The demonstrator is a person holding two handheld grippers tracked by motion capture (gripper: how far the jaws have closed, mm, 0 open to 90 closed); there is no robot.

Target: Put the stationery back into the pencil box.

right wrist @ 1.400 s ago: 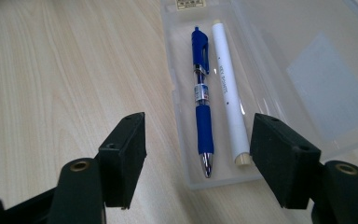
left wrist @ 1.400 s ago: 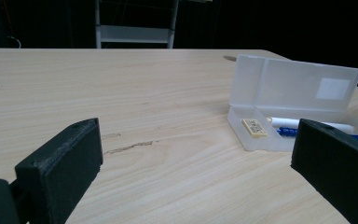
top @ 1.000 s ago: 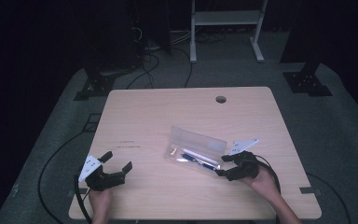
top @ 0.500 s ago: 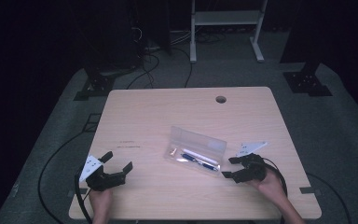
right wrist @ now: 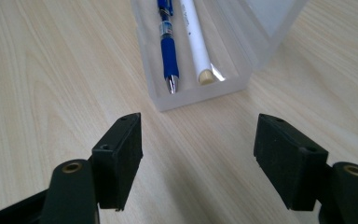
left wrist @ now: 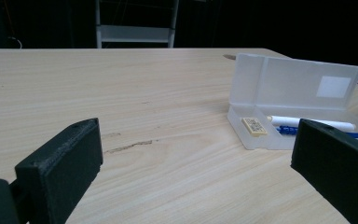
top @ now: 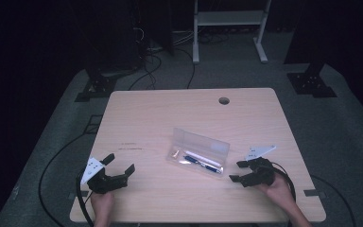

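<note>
Two pens point(right wrist: 168, 44) lengthwise in open case point(top: 203, 153).

No legible text on the pencil case's point(left wrist: 289, 100) blank white label point(left wrist: 333, 87).

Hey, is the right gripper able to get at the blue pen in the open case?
Probably yes: right gripper faces the case, jaws open; the blue pen lies uncovered.

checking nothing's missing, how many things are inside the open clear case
3: a blue pen and a white pen lying side by side, and a small eraser at the far end. Nothing else shows inside.
</note>
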